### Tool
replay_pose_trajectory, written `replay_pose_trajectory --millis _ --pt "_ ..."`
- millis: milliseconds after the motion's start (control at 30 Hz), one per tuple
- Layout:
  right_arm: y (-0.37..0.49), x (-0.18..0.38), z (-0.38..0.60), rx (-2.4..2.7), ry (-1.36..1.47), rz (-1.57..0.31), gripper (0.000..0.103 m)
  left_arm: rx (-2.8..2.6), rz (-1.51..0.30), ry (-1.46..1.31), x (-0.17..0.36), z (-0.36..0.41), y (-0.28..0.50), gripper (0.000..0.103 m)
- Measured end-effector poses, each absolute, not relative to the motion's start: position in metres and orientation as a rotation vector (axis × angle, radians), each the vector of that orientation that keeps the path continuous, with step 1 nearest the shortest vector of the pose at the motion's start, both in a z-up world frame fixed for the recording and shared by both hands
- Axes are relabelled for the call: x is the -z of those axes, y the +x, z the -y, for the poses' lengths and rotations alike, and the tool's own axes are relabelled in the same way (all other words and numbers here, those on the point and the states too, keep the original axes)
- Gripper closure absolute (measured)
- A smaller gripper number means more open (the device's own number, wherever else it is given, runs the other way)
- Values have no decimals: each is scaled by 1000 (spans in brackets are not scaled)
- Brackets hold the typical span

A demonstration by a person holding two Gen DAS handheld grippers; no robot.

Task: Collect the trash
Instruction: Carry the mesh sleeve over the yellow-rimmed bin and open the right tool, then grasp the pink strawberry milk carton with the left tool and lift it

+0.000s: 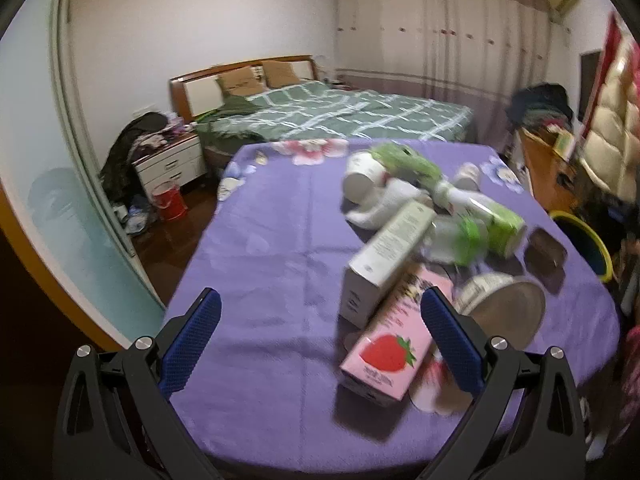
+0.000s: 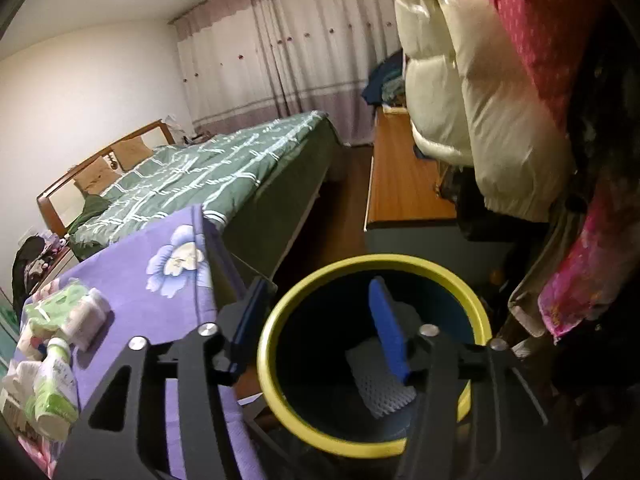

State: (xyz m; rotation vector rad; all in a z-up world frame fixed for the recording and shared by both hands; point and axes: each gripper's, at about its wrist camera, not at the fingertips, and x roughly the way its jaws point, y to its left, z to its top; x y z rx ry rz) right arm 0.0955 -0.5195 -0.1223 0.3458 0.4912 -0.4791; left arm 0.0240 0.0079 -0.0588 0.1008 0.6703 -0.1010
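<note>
A pile of trash lies on the purple tablecloth (image 1: 272, 264): a pink strawberry carton (image 1: 388, 344), a white box (image 1: 384, 260), a green-labelled bottle (image 1: 488, 216), a paper cup (image 1: 362, 180) and a round tin (image 1: 504, 304). My left gripper (image 1: 320, 332) is open and empty above the cloth, left of the pink carton. My right gripper (image 2: 316, 320) is open and empty over a dark bin with a yellow rim (image 2: 272, 360). A white foam sheet (image 2: 376, 384) lies inside the bin. The bin also shows in the left wrist view (image 1: 580, 228) beyond the table's right edge.
A bed with a green checked cover (image 1: 344, 116) stands behind the table. A nightstand (image 1: 168, 164) and red bucket (image 1: 170, 200) sit at the left. A wooden desk (image 2: 404, 176) and hanging coats (image 2: 480, 112) crowd the right side by the bin.
</note>
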Motion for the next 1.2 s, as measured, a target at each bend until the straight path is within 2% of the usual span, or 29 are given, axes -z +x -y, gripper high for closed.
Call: replay_pose_trajectory --millis 200,300,367,467,600,700,833,1200 --pt "91 116 494 423 330 -473 47 212 -717 201 84 4 17 6" --pt "91 116 483 389 333 -474 47 269 -765 244 101 11 17 13" --pt "90 113 478 376 331 -469 47 301 -787 239 110 14 18 21" --pt "90 110 469 352 326 -462 46 319 -805 227 123 17 24 25" --pt "87 106 463 341 312 -452 44 302 -807 252 137 18 32 26" --pt "87 106 461 338 310 -451 44 314 -806 262 142 17 37 29" --pt "87 107 460 328 315 -455 44 360 -794 267 146 23 42 41" --pt "88 109 456 295 314 -465 44 422 -724 209 132 24 33 50"
